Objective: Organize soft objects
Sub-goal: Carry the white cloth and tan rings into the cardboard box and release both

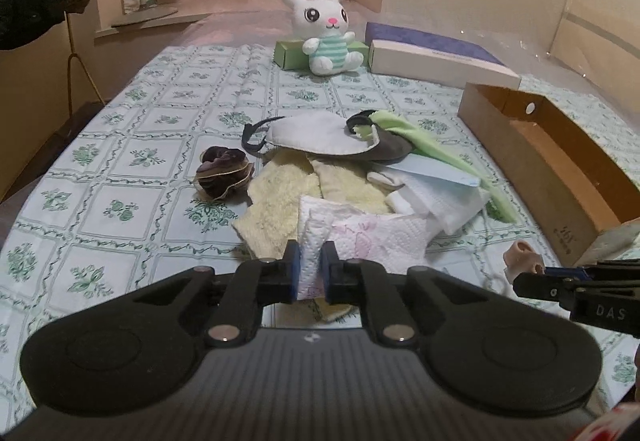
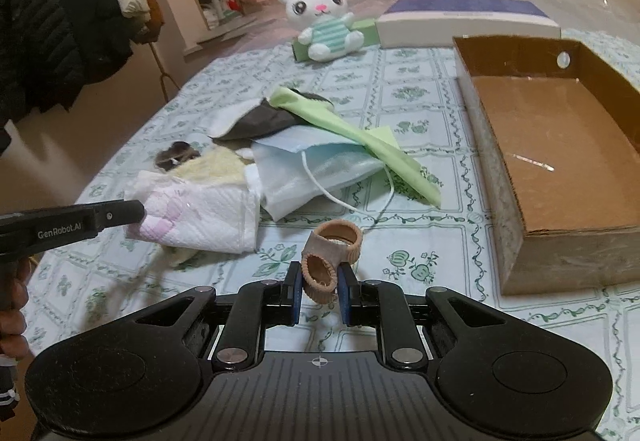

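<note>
Pinching the near edge of the white paper towel [image 1: 360, 237] with my left gripper [image 1: 311, 273], I have its pads pressed together on the crumpled sheet, which lies at the front of the pile on the patterned tablecloth [image 1: 120, 145]. My right gripper [image 2: 320, 289] is clamped on a tan ribbed band [image 2: 326, 261], a two-looped soft piece lifted just off the cloth, close to the cardboard box [image 2: 492, 177].

Judging from the box, which looks bare inside, almost nothing is sorted yet. Left in the heap: a yellow fleecy cloth [image 1: 276, 197], a white-and-grey eye mask [image 1: 320, 137], a green cloth strip [image 2: 360, 137], a blue face mask [image 2: 320, 165] and a dark scrunchie [image 1: 224, 177] beside them. The plush rabbit [image 1: 328, 37] sits upright at the far end, well apart.

The towel's long axis runs roughly across my view, toward the box side, its bunched corner pointing back at me. The band's two loops stack along my fingers' line, openings tilted upward.
</note>
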Demonstrator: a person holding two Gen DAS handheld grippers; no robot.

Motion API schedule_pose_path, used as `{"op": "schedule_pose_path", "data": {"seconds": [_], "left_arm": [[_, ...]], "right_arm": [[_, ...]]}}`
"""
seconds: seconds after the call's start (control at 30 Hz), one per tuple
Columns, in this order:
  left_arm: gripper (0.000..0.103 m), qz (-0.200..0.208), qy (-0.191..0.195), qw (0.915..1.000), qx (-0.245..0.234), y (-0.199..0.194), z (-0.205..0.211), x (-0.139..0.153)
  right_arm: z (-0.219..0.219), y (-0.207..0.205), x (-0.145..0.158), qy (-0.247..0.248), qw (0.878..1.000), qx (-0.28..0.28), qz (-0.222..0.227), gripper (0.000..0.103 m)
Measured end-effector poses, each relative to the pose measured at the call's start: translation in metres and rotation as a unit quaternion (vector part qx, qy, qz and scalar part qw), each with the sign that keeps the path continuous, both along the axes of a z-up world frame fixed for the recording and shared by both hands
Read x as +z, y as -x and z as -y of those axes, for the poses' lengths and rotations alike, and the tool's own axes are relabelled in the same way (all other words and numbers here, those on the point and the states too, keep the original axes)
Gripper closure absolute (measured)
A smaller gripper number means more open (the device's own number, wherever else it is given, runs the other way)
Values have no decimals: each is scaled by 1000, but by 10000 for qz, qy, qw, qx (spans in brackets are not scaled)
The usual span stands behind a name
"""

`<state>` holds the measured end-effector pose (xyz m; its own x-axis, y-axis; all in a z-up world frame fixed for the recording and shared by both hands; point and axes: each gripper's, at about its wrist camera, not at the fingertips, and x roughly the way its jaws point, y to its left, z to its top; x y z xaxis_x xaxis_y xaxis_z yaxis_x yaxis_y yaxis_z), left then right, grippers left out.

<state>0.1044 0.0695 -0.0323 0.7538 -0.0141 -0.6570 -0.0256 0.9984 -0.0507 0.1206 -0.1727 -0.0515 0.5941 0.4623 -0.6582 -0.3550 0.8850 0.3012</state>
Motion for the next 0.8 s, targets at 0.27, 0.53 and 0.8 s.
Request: {"op": "schedule_pose_path", "data": {"seconds": [0.27, 0.53, 0.8], "left_arm": [[94, 301, 182, 9994, 15, 34, 7, 34], [94, 621, 288, 9969, -377, 26, 41, 68], [94, 759, 428, 9904, -1071, -25, 111, 82]], "right_arm": [[18, 23, 27, -19, 9992, 30, 407, 85], [58, 13, 55, 169, 9952, -257, 931, 85], [118, -24, 64, 487, 9904, -592, 1150, 84]]}}
